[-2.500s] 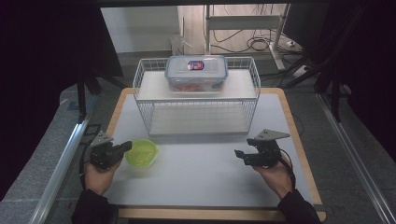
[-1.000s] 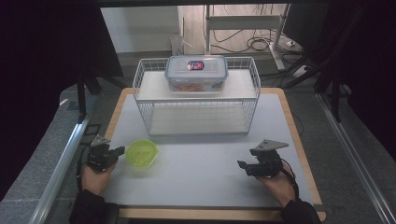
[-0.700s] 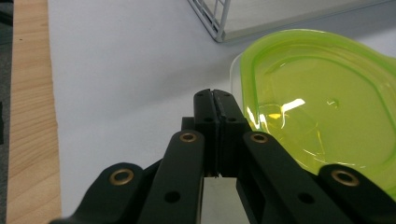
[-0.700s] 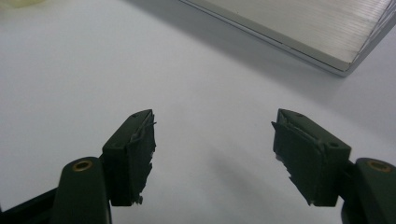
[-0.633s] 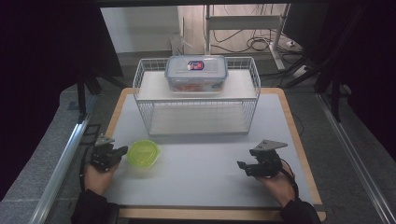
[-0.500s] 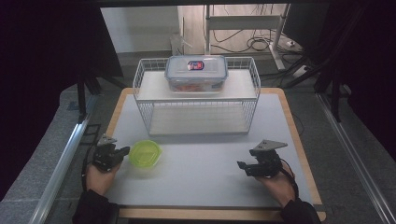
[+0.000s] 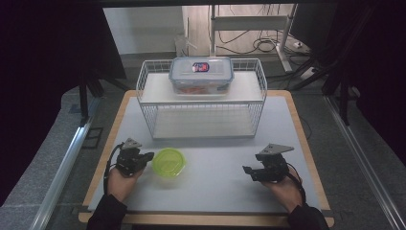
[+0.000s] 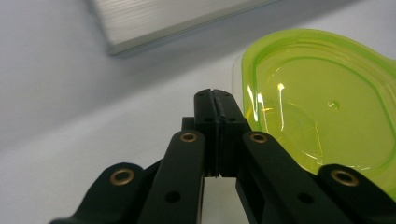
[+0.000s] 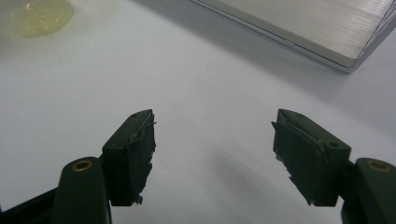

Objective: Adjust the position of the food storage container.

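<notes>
A round lime-green lid lies flat on the white table, left of centre. My left gripper sits just left of it, jaws shut, tips against the lid's rim. In the left gripper view the shut gripper points past the edge of the lid, with nothing visible between the jaws. My right gripper rests at the right, open, pointing left. Its own view shows the open gripper over bare table, with the lid far off. A clear lidded container stands on top of a white wire rack.
The wire rack fills the back middle of the table; its metal base plate shows ahead of the right gripper and also ahead of the left. The wooden table edge runs along the right. Dark curtains hang on both sides.
My left gripper and the green lid have both shifted to the right, still side by side. The right gripper has drawn slightly back toward the person and stays open.
</notes>
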Available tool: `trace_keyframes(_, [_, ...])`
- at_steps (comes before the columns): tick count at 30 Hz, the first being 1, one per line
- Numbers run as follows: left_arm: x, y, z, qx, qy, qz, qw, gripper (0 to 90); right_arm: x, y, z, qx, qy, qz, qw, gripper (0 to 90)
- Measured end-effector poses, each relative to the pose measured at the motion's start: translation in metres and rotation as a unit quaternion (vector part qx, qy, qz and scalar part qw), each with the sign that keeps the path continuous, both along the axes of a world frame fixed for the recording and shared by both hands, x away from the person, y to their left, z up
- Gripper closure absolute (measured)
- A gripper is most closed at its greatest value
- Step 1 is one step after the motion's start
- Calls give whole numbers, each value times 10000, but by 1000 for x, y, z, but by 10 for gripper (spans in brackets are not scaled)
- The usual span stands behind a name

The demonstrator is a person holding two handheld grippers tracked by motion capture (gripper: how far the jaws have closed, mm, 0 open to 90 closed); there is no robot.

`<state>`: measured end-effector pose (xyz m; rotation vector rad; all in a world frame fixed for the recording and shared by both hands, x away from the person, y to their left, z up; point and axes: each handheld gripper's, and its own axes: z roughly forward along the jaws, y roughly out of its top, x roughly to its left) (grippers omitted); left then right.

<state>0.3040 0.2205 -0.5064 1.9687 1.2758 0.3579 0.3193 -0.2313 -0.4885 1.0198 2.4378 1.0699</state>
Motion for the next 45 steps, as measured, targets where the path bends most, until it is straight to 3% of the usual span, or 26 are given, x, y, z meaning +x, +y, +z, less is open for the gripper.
trace_keyframes(13, [5,-46,2,-23,-8,-603,9982,900,0,0,0,12,35,-8,10000,294])
trace_keyframes(19, [0,-39,1,-31,11,-584,9983,887,0,0,1,60,44,-13,10000,302])
trace_keyframes(23, [-5,-34,0,-132,-15,-666,9977,885,-2,1,3,145,157,47,9998,395])
trace_keyframes(24, [-2,-34,0,-171,-50,-646,9978,885,-4,4,3,151,241,95,9995,480])
trace_keyframes(28, [4,-34,0,-247,-121,-644,9975,884,-8,14,3,234,459,369,9980,669])
trace_keyframes(30, [4,-34,1,-260,-120,-649,9975,882,-9,18,2,277,532,472,9971,710])
trace_keyframes(32, [4,-31,1,-272,-144,-641,9975,878,-14,35,0,369,636,834,9938,808])
trace_keyframes(33, [4,-31,1,-272,-144,-641,9975,876,-14,35,0,369,636,834,9938,808])
trace_keyframes(35, [4,-27,1,-292,-162,-607,9976,870,-20,55,0,427,609,1211,9899,879])
trace_keyframes(37, [4,-22,0,-267,-168,-544,9980,867,-23,62,0,447,606,1325,9883,894])
trace_keyframes(38, [4,-16,0,-293,-189,-462,9983,864,-27,75,-1,521,647,1550,9844,898])
trace_keyframes(42, [4,-9,0,-357,-214,-339,9986,858,-36,101,-3,595,729,1932,9766,899])
trace_keyframes(43, [4,-9,0,-357,-214,-339,9986,854,-36,101,-3,595,729,1932,9766,899])
trace_keyframes(45, [5,-10,1,-314,-226,-397,9985,851,-39,121,-6,639,787,2182,9706,898])
